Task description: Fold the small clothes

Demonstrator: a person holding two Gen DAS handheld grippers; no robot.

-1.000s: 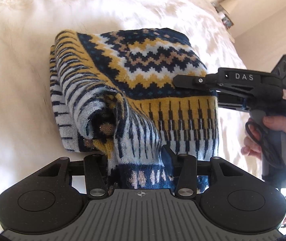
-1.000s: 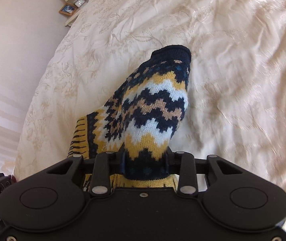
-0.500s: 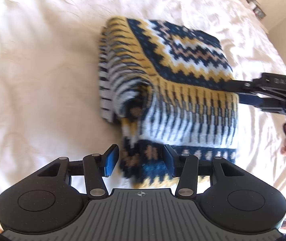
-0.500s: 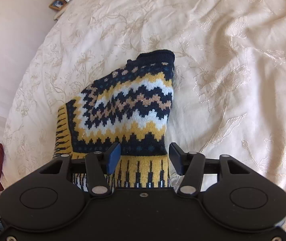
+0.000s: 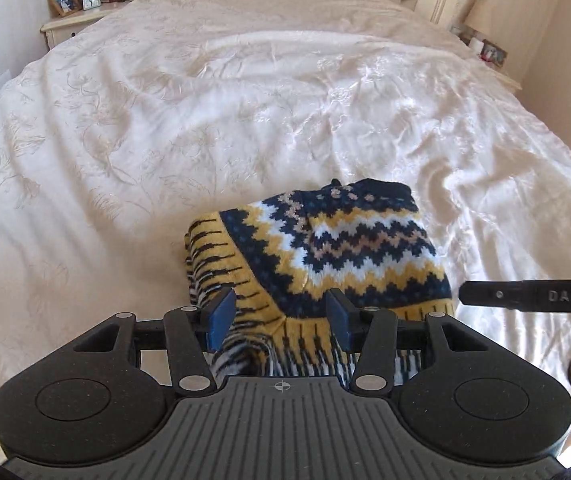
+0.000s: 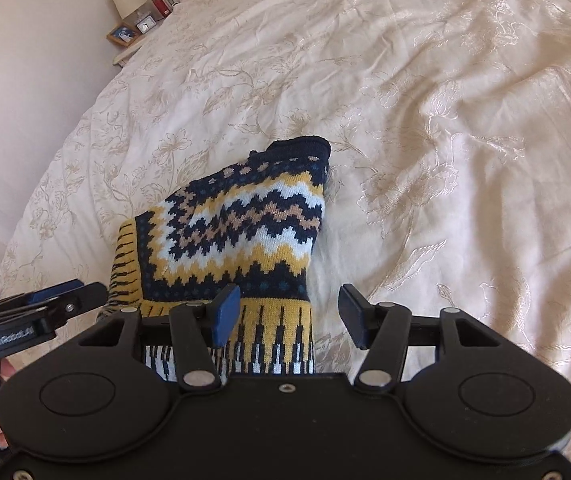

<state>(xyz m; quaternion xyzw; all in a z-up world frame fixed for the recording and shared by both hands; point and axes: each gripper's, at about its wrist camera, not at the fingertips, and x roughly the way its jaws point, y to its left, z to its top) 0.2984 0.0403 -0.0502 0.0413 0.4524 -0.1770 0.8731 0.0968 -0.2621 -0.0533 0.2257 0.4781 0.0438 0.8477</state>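
Cream bedspread (image 5: 245, 120) filled frame; folded sweater (image 5: 325, 248) lay lower centre. My left gripper (image 5: 281, 316) and right gripper (image 6: 289, 312) gaped, empty. Fold judged finished; next, set aside.

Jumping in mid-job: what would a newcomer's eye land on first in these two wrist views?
The folded patterned sweater, navy, yellow and white zigzags, lying on the cream bedspread near its foot end. Next, the left gripper and right gripper, both open, holding nothing, just above the sweater's near edge. Far off, a cluttered nightstand beside the headboard.
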